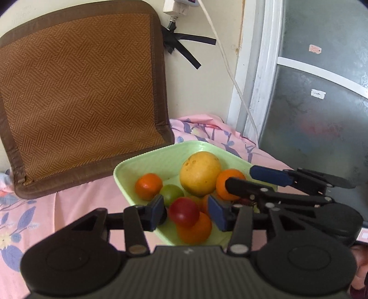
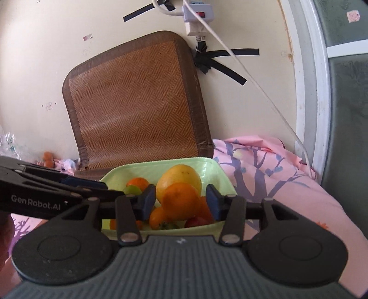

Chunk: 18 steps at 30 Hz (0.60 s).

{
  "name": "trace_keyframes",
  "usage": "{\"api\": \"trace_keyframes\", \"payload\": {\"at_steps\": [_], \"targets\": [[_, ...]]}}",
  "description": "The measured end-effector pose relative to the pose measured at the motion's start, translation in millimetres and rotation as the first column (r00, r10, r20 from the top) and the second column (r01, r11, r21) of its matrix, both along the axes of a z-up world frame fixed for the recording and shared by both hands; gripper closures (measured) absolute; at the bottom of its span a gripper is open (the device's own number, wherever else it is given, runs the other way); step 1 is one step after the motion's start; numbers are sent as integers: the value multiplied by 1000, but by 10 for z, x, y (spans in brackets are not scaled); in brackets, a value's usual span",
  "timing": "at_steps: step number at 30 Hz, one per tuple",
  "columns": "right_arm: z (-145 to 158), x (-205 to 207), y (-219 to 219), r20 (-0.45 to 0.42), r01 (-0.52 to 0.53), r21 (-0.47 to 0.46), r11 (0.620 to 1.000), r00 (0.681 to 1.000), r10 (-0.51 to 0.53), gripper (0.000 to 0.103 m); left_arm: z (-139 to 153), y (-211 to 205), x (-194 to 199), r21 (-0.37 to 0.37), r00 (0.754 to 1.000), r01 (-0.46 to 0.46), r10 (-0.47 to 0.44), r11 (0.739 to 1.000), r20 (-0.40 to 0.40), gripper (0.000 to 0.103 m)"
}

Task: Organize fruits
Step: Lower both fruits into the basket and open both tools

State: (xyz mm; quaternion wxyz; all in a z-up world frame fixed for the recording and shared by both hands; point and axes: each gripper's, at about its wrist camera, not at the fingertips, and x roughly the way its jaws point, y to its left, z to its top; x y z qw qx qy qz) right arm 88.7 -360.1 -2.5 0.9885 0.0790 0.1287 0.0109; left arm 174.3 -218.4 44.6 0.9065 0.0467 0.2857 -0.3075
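A light green tray (image 1: 147, 161) on pink floral cloth holds a large yellow fruit (image 1: 200, 172), several oranges (image 1: 148, 186), a green fruit (image 1: 171, 194) and a red fruit (image 1: 184, 212). My left gripper (image 1: 186, 212) is open, its blue pads on either side of the red fruit with gaps. My right gripper (image 2: 180, 202) is open around an orange (image 2: 180, 200) at the tray's (image 2: 214, 170) right side, apart from it; it also shows in the left wrist view (image 1: 248, 181). The yellow fruit (image 2: 181, 177) lies behind that orange.
A brown woven mat (image 1: 80, 96) leans on the wall behind the tray. A white cable (image 1: 230, 73) hangs from a power strip (image 2: 197, 11). A frosted glass door (image 1: 317, 103) stands at the right. The pink cloth (image 2: 264, 174) covers the surface.
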Motion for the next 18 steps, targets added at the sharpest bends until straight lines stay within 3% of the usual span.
{"api": "trace_keyframes", "payload": {"at_steps": [8,12,18], "targets": [[49,-476,-30,7,86,175,981,996,-89,51,210,491,-389,-72,991,-135,135,988,-9,48],[-55,-858,248,-19,116,238,964,993,-114,50,123,618,-721,-22,984,-176,176,984,-11,47],[-195,-1170,664,-132,143,277,950,985,-110,49,-44,757,-1193,40,978,-207,208,977,-16,38]]}}
